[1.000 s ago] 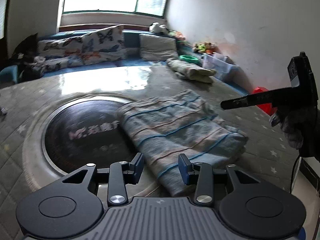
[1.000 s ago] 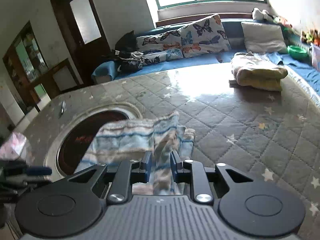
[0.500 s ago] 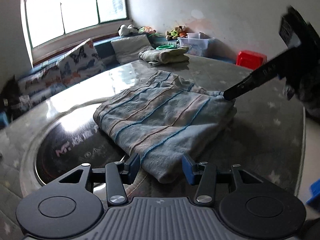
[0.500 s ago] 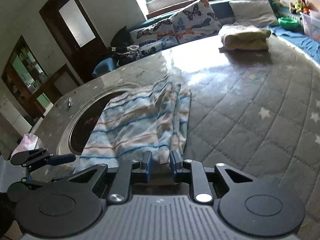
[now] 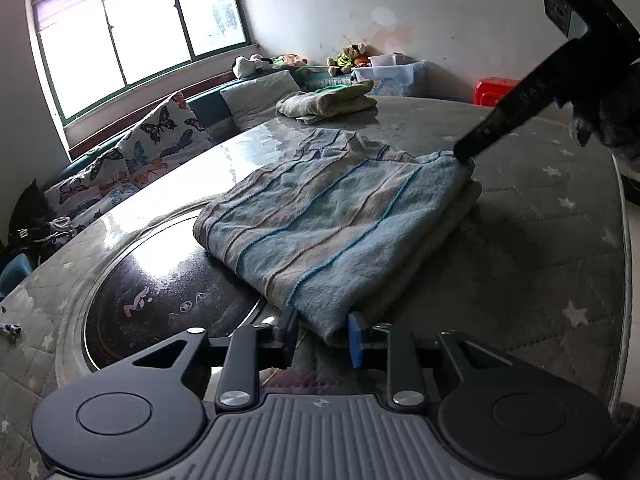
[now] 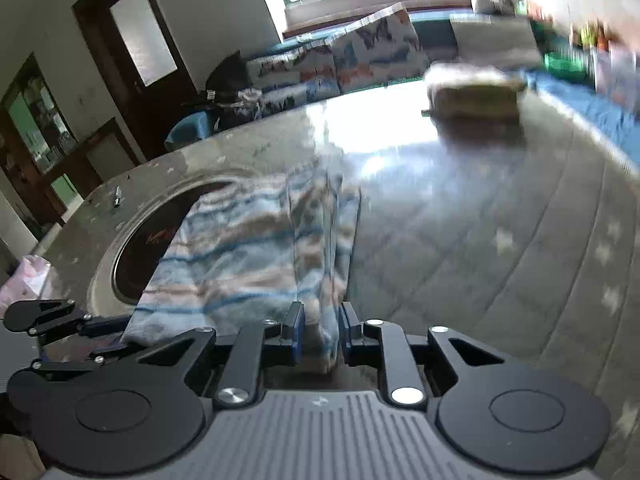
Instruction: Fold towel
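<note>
A blue and beige striped towel (image 5: pixel 340 216) lies folded over on a round table, partly covering a black glass disc (image 5: pixel 160 288). My left gripper (image 5: pixel 322 334) is at the towel's near corner, and its fingers press the cloth from both sides. My right gripper (image 6: pixel 321 328) is shut on the other near corner, with a bunched fold of the towel (image 6: pixel 240 256) between its pads. The left wrist view shows the right gripper (image 5: pixel 464 152) coming in from the upper right, its tip on that corner. The left gripper (image 6: pixel 120 332) appears low on the left in the right wrist view, which is blurred.
The table has a grey quilted cover (image 5: pixel 540 240) with stars. A pile of folded cloth (image 5: pixel 328 102) sits at its far side. Beyond are a bench with butterfly cushions (image 5: pixel 160 140), a plastic box (image 5: pixel 394 72) and a red stool (image 5: pixel 494 88). A small metal piece (image 6: pixel 117 196) lies at the left rim.
My left gripper moved in to the towel's near corner and its fingers narrowed onto the cloth. My right gripper kept its hold and sank lower toward the table.
</note>
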A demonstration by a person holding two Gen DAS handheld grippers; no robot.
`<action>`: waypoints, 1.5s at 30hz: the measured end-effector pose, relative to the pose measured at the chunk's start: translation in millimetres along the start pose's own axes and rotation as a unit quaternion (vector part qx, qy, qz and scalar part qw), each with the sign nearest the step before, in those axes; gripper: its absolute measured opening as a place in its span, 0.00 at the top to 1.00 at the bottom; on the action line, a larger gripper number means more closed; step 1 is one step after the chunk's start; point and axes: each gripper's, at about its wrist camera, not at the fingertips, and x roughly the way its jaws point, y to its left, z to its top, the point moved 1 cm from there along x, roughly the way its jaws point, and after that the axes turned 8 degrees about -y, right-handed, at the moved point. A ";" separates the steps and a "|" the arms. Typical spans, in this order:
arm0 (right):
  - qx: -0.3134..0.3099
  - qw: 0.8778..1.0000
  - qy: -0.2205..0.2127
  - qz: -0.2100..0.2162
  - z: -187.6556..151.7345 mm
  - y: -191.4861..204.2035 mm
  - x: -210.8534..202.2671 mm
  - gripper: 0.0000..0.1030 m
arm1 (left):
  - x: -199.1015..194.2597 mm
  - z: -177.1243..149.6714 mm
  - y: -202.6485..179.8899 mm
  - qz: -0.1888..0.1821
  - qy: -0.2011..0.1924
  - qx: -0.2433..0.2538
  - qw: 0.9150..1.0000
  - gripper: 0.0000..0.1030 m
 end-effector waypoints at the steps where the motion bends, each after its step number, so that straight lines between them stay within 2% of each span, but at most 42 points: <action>1: -0.014 1.000 -0.011 -0.004 2.8 4.5 -1.1 0.82 | -0.7 0.6 -0.3 0.001 -0.001 -0.001 1.000 0.74; 5: -0.066 0.997 -0.043 -0.004 11.2 22.7 -0.9 0.82 | -4.6 3.1 -1.3 0.002 -0.005 -0.004 1.000 0.76; 9: -0.092 0.995 -0.017 0.021 3.7 36.1 14.9 0.82 | -3.4 4.8 1.3 0.010 -0.006 -0.018 1.000 0.77; 13: -0.099 0.995 0.012 0.023 -9.3 37.5 27.5 0.82 | -6.1 2.7 3.4 0.013 -0.005 -0.032 0.999 0.89; 18: -0.094 0.995 0.024 0.028 -15.2 32.7 24.3 0.82 | -9.1 -1.3 5.0 0.014 -0.003 -0.044 0.999 0.94; 25: -0.100 0.994 0.033 0.039 -14.7 32.4 27.0 0.82 | -13.3 -2.4 7.4 0.009 0.004 -0.059 0.998 0.94; 30: -0.108 0.990 0.053 0.067 -24.4 44.2 15.6 0.82 | -29.5 -9.2 8.5 0.003 0.026 -0.058 0.998 0.94; 32: -0.111 0.989 0.062 0.078 -28.3 49.0 11.0 0.81 | -38.2 -12.8 13.3 -0.008 0.039 -0.068 0.997 0.94; 34: -0.114 0.987 0.070 0.089 -32.2 53.7 6.4 0.79 | -46.2 -16.0 20.0 -0.020 0.053 -0.083 0.995 0.88; 37: -0.120 0.984 0.077 0.104 -31.3 58.4 -0.3 0.76 | -58.2 -16.0 34.1 -0.023 0.055 -0.091 0.994 0.88; 40: -0.122 0.984 0.060 0.113 -11.1 56.3 -5.0 0.76 | -66.7 -7.3 50.6 0.003 0.038 -0.097 0.995 0.88; 42: -0.136 0.984 0.040 0.104 3.3 57.3 -3.9 0.76 | -67.6 2.2 60.0 0.012 0.017 -0.113 0.993 0.88; 45: -0.152 0.984 0.020 0.096 19.5 61.2 11.7 0.76 | -51.6 18.6 62.0 0.010 -0.011 -0.127 0.992 0.88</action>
